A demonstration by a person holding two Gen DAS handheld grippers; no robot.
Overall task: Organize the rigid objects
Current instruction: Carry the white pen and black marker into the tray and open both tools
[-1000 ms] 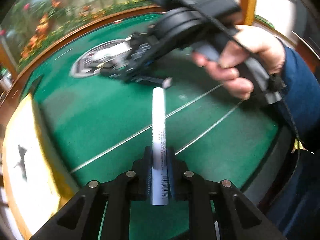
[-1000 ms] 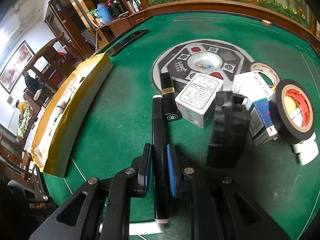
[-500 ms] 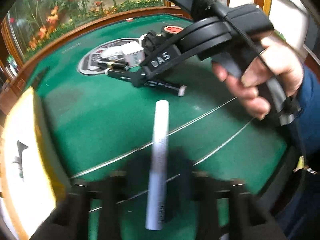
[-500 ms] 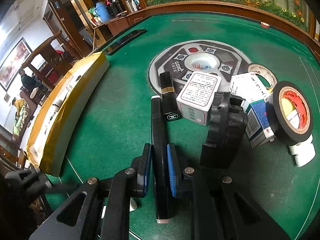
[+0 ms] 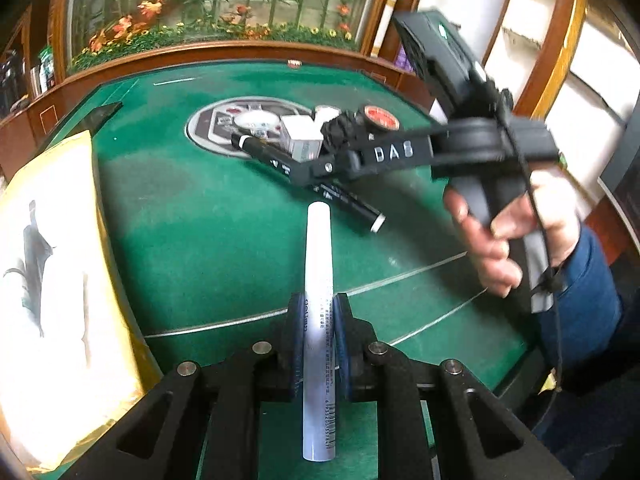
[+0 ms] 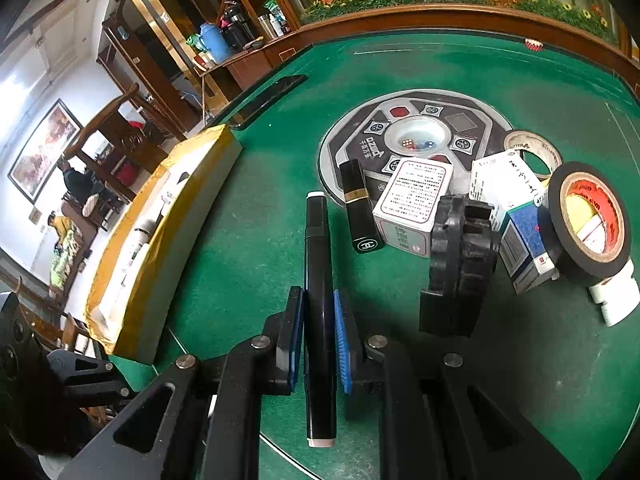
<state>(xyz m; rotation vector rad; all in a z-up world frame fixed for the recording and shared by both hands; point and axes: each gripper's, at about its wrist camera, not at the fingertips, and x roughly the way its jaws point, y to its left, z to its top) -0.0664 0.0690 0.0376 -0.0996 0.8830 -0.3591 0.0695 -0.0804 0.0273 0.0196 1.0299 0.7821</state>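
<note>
your left tool [image 5: 319, 322] is clenched on a white tube [image 5: 318, 280], which runs straight out between the pads and past their tips, above the green counter [image 5: 208, 240]. to the left of that tool lies a gold-edged tray [image 5: 96, 216]. ahead and to its right, your right hand [image 5: 516, 236] grips the other handle.

your right tool [image 6: 318, 322] is grasping a black marker [image 6: 318, 264], pinched mid-length between the blue pads [image 6: 341, 340], its far end pointing at the counter's round centre panel [image 6: 476, 120]. just right of the marker's far end lies a black lipstick [image 6: 358, 208], touching a white box [image 6: 416, 204]. further right of the tool stands a black plastic part [image 6: 460, 264], then a blue and white carton [image 6: 516, 220], then a black tape roll [image 6: 588, 220] leaning beside a white bottle [image 6: 616, 296].
</note>
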